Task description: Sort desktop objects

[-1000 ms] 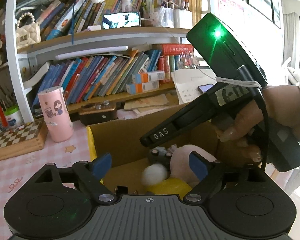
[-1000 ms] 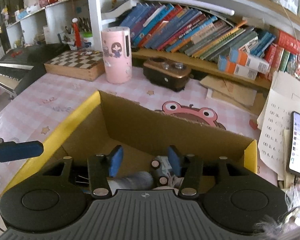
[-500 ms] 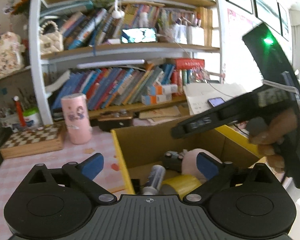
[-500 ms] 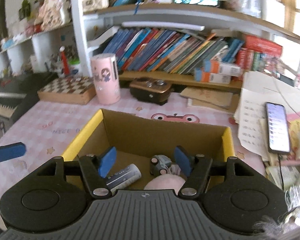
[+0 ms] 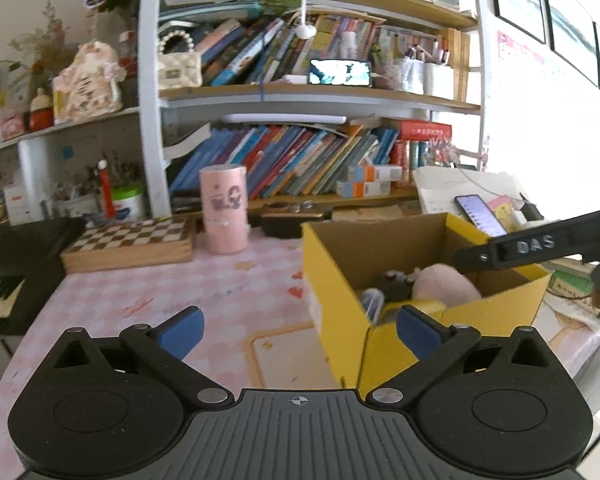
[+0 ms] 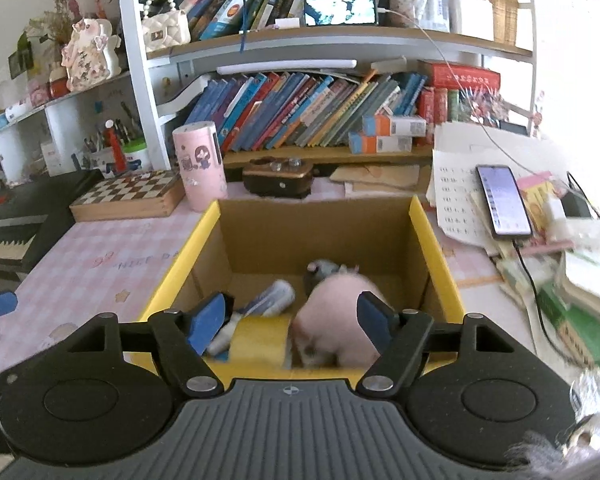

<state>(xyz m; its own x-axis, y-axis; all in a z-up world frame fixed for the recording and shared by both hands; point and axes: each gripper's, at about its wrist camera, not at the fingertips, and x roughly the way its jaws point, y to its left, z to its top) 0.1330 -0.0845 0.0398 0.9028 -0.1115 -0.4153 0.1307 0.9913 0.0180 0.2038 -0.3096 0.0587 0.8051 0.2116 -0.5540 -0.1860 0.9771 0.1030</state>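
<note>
Mostly sorted, judging by the yellow cardboard box (image 6: 436, 240) already holding a pink plush toy (image 6: 340, 300), a grey tube (image 6: 274, 298) and a small dark toy; left gripper (image 5: 298, 326) spread wide and empty, right gripper (image 6: 292, 314) opening, nothing gripped

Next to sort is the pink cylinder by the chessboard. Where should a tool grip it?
Grip the pink cylinder across its round midsection, coming level from the front: it stands upright, with the chessboard left and box right.
</note>
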